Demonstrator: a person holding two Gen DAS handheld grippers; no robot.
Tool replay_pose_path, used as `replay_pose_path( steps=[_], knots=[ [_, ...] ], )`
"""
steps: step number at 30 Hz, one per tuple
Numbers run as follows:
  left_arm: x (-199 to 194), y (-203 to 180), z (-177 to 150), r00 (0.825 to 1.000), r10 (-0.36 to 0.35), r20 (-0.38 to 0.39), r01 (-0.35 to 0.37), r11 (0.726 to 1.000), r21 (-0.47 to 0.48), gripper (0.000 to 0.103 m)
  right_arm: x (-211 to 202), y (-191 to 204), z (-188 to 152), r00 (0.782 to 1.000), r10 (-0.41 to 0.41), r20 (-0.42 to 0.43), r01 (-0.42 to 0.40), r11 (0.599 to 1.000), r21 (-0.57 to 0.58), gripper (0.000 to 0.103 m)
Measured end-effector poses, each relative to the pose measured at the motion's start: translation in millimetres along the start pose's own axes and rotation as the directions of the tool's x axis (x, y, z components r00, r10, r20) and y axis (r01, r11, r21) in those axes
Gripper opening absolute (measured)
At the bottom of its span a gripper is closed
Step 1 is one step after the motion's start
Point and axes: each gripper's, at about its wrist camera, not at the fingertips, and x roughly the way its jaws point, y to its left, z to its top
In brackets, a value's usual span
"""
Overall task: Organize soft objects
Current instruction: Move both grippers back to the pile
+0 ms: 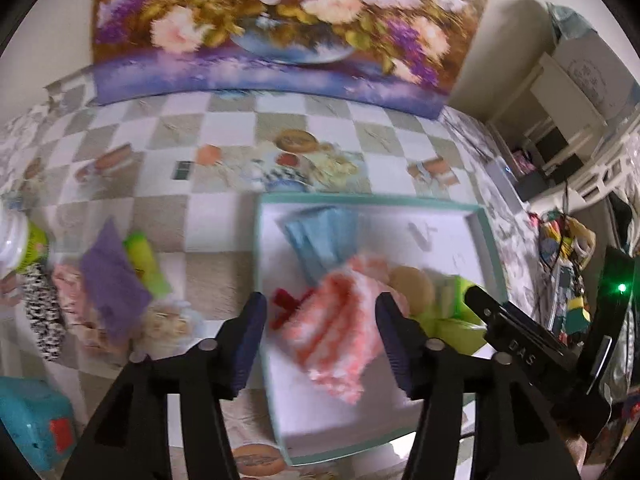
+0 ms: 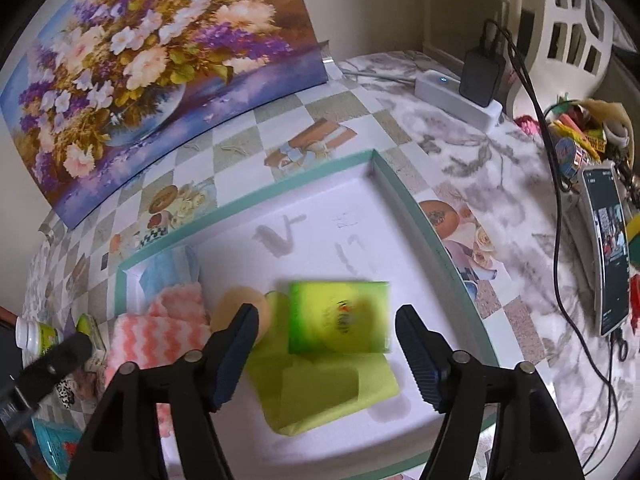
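A shallow white box with a teal rim [image 1: 486, 236] [image 2: 404, 192] lies on the table. In it are a folded blue cloth [image 1: 320, 236] [image 2: 168, 272], a pink-and-white striped cloth [image 1: 340, 332] [image 2: 156, 336], a tan round sponge [image 1: 412, 284] [image 2: 232, 304], a lime-green cloth [image 2: 328, 392] [image 1: 456, 324] and a green packet [image 2: 340, 316] on top of it. My left gripper [image 1: 320, 340] is open above the pink cloth. My right gripper [image 2: 324, 356] is open above the green packet and cloth, holding nothing.
Left of the box lie a purple cloth [image 1: 112, 284], a green packet [image 1: 146, 264], a black-and-white patterned item [image 1: 44, 320] and a white bottle [image 1: 16, 236]. A flower painting [image 2: 132, 60] leans at the back. A power strip with charger [image 2: 460, 92], cables and a phone [image 2: 608, 248] sit right.
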Motion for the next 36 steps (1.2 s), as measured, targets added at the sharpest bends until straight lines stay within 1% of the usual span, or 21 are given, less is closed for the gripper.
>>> replay_pose_path(
  steps=[1, 2, 3, 6, 10, 12, 14, 15, 16, 17, 18, 21, 25, 27, 28, 32, 36],
  knots=[
    [-2, 5, 1, 1.0, 0.024, 0.001, -0.024, 1.0, -0.006, 0.067, 0, 2, 0, 1.0, -0.004, -0.002, 0.004, 1.0, -0.007, 0.077],
    [-2, 10, 2, 0.999, 0.048, 0.001, -0.048, 0.999, -0.013, 0.068, 1, 4, -1, 1.0, -0.009, -0.007, 0.009, 1.0, -0.013, 0.077],
    [-2, 16, 3, 0.997, 0.081, 0.003, -0.081, 0.996, -0.023, 0.068, 2, 6, -1, 1.0, -0.01, -0.01, 0.01, 1.0, -0.019, 0.077],
    [-5, 38, 4, 0.99, 0.14, 0.003, -0.139, 0.988, -0.063, 0.068, 1, 12, -3, 1.0, -0.015, -0.008, 0.014, 0.999, -0.038, 0.077],
    [-12, 74, 5, 0.98, 0.197, -0.005, -0.196, 0.972, -0.127, 0.068, -6, 26, -4, 1.0, -0.008, 0.005, 0.008, 0.997, -0.07, 0.077],
    [-20, 95, 6, 0.975, 0.223, 0.001, -0.22, 0.962, -0.163, 0.068, -14, 40, -5, 1.0, 0.008, 0.025, -0.005, 0.995, -0.099, 0.077],
    [-32, 122, 6, 0.964, 0.265, 0.008, -0.257, 0.942, -0.215, 0.068, -20, 52, -6, 0.999, 0.025, 0.039, -0.02, 0.992, -0.125, 0.077],
    [-37, 134, 5, 0.959, 0.285, 0.009, -0.274, 0.932, -0.237, 0.07, -24, 62, -7, 0.998, 0.041, 0.047, -0.034, 0.988, -0.148, 0.077],
    [-41, 145, 4, 0.952, 0.305, 0.007, -0.293, 0.921, -0.258, 0.078, -27, 69, -8, 0.997, 0.05, 0.05, -0.041, 0.986, -0.161, 0.077],
    [-46, 157, 2, 0.946, 0.325, 0.003, -0.312, 0.909, -0.278, 0.081, -30, 79, -9, 0.997, 0.064, 0.053, -0.054, 0.982, -0.181, 0.077],
    [-51, 172, -1, 0.936, 0.353, -0.003, -0.337, 0.892, -0.302, 0.082, -32, 86, -11, 0.996, 0.075, 0.053, -0.064, 0.979, -0.194, 0.077],
    [-59, 202, -7, 0.919, 0.393, -0.021, -0.374, 0.856, -0.357, 0.082, -38, 114, -17, 0.992, 0.121, 0.046, -0.107, 0.965, -0.241, 0.077],
    [-69, 238, -18, 0.907, 0.418, -0.046, -0.399, 0.818, -0.414, 0.082, -37, 153, -27, 0.986, 0.165, 0.017, -0.152, 0.94, -0.306, 0.077],
    [-70, 251, -22, 0.906, 0.42, -0.055, -0.401, 0.806, -0.436, 0.082, -33, 173, -33, 0.984, 0.176, -0.002, -0.166, 0.924, -0.344, 0.077],
    [-69, 257, -24, 0.908, 0.414, -0.06, -0.396, 0.802, -0.448, 0.082, -32, 183, -36, 0.984, 0.18, -0.012, -0.172, 0.916, -0.362, 0.077],
    [-61, 271, -26, 0.923, 0.377, -0.077, -0.367, 0.802, -0.471, 0.082, -25, 218, -46, 0.979, 0.201, -0.047, -0.202, 0.885, -0.42, 0.077],
    [-52, 269, -23, 0.931, 0.354, -0.085, -0.352, 0.816, -0.458, 0.082, -11, 257, -56, 0.977, 0.2, -0.078, -0.212, 0.843, -0.495, 0.077]
  ],
)
